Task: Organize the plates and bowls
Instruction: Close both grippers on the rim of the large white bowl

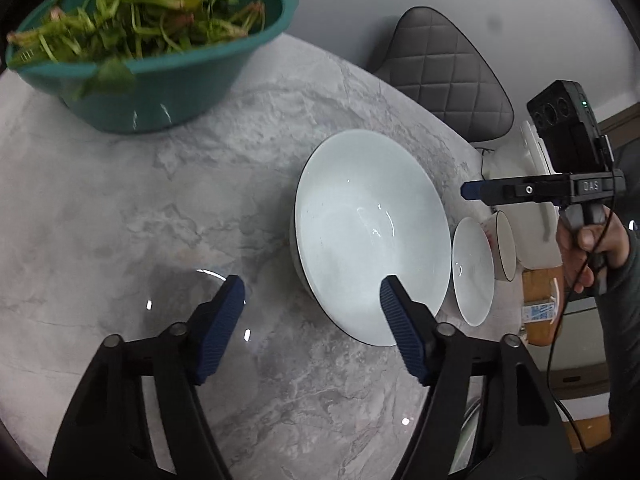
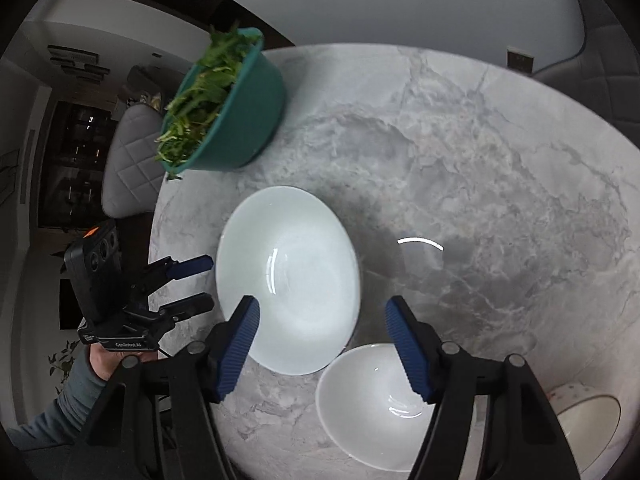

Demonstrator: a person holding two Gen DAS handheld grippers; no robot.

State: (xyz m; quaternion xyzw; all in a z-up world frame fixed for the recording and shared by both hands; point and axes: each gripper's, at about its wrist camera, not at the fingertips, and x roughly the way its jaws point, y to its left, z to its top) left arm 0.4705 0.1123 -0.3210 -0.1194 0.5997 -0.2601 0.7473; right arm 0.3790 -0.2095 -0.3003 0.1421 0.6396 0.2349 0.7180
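Glossy white bowl (image 1: 372,236), likely ceramic, on polished grey marble-look table (image 1: 200,200); at ten o'clock, smooth teal plastic basin (image 1: 160,92).

The left gripper (image 1: 310,300) has black arms with round silver screws and two blue ridged pads (image 1: 222,320). The right gripper (image 2: 322,332) looks just the same. Each one carries a black box (image 1: 564,120) with round lenses on top. A thin black cable (image 1: 560,320) hangs down. The person wears a grey-green sleeve (image 1: 624,320).
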